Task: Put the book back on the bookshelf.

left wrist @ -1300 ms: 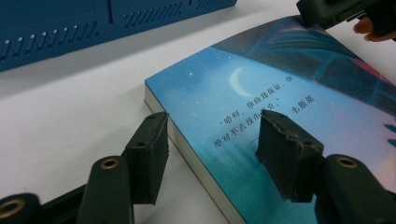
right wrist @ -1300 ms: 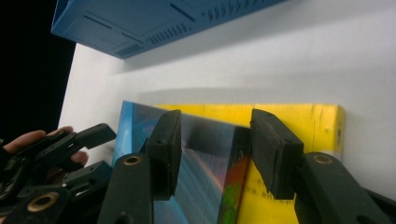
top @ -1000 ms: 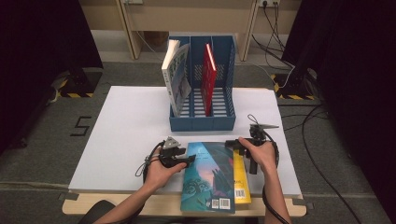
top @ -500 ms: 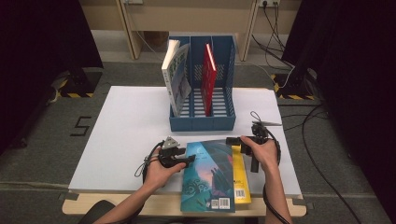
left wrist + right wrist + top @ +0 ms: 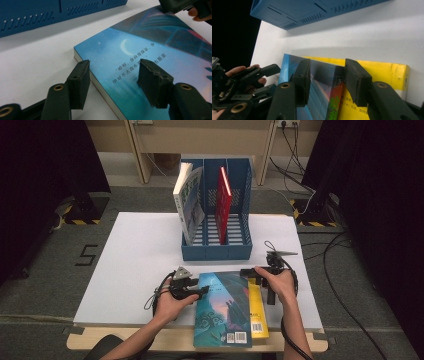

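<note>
We've got a blue book (image 5: pixel 222 307) lying flat on a yellow book (image 5: pixel 258 312) at the tabletop's (image 5: pixel 135 255) 6 o'clock edge. Left tongs (image 5: pixel 113 81) are spread, straddling the blue book's left edge; right tongs (image 5: pixel 327 80) gape over its top right corner. Blue file rack (image 5: pixel 216 249) sits toward 12, with a white book (image 5: pixel 187 202) and a red one (image 5: pixel 222 202) standing inside.

glossy paper book cover (image 5: pixel 155 57), slotted blue plastic rack (image 5: pixel 235 245)
</note>
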The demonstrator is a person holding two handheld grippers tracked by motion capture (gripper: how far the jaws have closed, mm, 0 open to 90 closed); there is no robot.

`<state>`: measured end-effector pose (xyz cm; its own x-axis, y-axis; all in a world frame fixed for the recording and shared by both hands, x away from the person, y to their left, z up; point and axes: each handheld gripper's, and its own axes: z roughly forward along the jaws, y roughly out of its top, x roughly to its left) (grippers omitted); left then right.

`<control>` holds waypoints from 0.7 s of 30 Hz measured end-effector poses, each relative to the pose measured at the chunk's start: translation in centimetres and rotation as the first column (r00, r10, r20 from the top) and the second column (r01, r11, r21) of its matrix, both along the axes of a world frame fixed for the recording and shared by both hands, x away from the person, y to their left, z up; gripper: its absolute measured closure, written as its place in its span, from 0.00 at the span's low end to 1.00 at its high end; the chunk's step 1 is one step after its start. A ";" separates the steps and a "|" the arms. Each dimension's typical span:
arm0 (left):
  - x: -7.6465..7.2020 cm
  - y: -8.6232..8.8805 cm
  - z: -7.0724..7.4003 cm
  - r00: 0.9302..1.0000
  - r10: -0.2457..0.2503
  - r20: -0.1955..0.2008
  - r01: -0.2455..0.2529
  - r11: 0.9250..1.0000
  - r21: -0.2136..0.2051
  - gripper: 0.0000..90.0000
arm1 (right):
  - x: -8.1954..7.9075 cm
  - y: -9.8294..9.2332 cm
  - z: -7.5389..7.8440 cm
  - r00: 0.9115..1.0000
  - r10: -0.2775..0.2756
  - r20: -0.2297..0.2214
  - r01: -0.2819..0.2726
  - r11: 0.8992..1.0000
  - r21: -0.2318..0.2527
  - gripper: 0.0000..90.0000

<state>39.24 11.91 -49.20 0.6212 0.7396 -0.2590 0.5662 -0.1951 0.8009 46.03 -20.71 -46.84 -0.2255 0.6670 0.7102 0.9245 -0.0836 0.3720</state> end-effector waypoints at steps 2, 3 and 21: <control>0.0 0.0 0.0 1.000 0.000 0.000 0.000 1.000 0.000 0.47 | 0.1 0.1 -0.2 1.000 -0.004 -0.017 0.004 1.000 0.004 0.62; 0.0 0.0 0.0 1.000 0.000 0.000 0.000 1.000 0.000 0.47 | 0.1 0.0 -0.4 1.000 0.001 -0.013 -0.001 1.000 0.001 0.61; 0.0 0.1 0.0 1.000 0.001 0.000 -0.001 1.000 0.000 0.46 | 0.1 0.3 -0.7 0.998 0.018 -0.060 -0.016 0.999 0.028 0.64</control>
<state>39.19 11.97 -49.21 0.6208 0.7401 -0.2588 0.5661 -0.1947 0.8010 46.12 -20.44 -47.50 -0.1925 0.6435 0.7409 0.9465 -0.0773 0.3132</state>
